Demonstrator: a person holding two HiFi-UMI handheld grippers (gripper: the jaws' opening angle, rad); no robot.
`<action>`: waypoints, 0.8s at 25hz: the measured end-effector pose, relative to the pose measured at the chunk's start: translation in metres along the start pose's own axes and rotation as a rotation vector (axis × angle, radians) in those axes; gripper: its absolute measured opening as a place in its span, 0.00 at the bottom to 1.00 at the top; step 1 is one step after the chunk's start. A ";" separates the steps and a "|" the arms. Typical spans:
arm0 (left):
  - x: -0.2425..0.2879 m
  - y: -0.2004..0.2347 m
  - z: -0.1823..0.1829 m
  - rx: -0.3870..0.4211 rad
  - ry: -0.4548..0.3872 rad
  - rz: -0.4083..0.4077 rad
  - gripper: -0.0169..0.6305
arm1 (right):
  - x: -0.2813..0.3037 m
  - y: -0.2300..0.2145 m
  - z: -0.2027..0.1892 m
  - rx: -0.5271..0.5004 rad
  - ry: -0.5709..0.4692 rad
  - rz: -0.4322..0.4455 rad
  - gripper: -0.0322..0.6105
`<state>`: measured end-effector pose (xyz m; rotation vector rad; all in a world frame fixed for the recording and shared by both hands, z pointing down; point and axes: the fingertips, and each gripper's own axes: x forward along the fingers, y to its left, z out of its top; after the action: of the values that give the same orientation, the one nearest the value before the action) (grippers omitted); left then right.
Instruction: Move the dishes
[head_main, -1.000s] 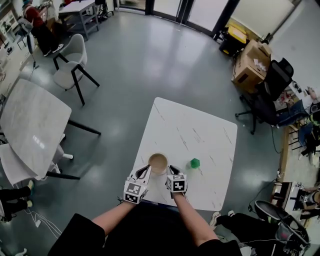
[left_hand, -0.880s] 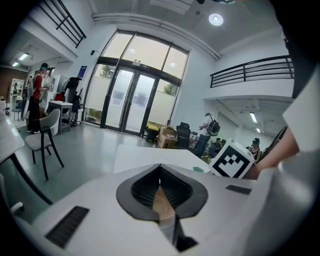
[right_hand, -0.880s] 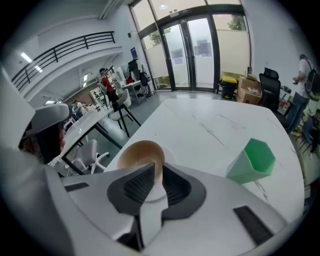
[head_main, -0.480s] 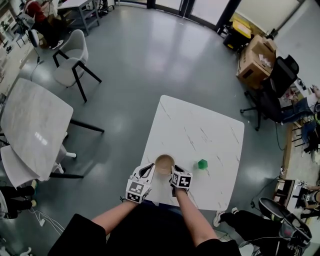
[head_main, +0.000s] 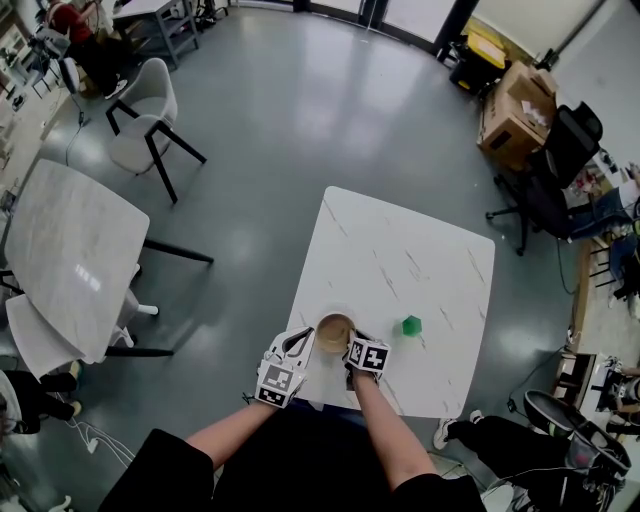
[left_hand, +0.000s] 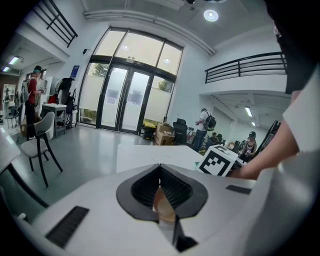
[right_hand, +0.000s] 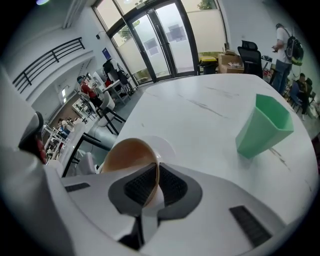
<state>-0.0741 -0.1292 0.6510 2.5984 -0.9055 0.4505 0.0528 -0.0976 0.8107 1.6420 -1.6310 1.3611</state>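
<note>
A tan bowl (head_main: 335, 333) is near the front left edge of the white marble table (head_main: 420, 260), held from both sides. My left gripper (head_main: 302, 340) is shut on its left rim; a tan sliver of the bowl (left_hand: 162, 202) shows between the jaws of that gripper (left_hand: 160, 190). My right gripper (head_main: 352, 342) is shut on the right rim. In the right gripper view the bowl (right_hand: 131, 155) tilts between the dark pads (right_hand: 175, 186), with a white plate edge (right_hand: 162, 144) showing behind it. A green cup (head_main: 411, 325) stands just to the right.
The green cup (right_hand: 263, 125) stands apart from the bowl on the bare tabletop (right_hand: 200, 110). A second marble table (head_main: 70, 260) and a white chair (head_main: 145, 120) stand to the left. Cardboard boxes (head_main: 515, 105) and a black office chair (head_main: 565, 150) are far right.
The head view has drifted, so the table sits further right and lower in frame. Both grippers stay shut on the bowl at the same spot beside the green cup.
</note>
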 end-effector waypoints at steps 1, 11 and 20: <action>-0.001 -0.002 0.000 0.001 -0.001 -0.004 0.05 | -0.002 -0.001 0.000 0.002 -0.006 -0.006 0.10; 0.000 -0.022 -0.012 0.012 0.010 -0.067 0.05 | -0.038 -0.014 0.001 0.032 -0.073 -0.024 0.10; 0.008 -0.080 -0.016 0.046 0.018 -0.090 0.05 | -0.075 -0.069 -0.017 0.071 -0.096 -0.024 0.10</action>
<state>-0.0191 -0.0678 0.6510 2.6593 -0.7774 0.4749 0.1252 -0.0330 0.7750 1.7870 -1.6278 1.3619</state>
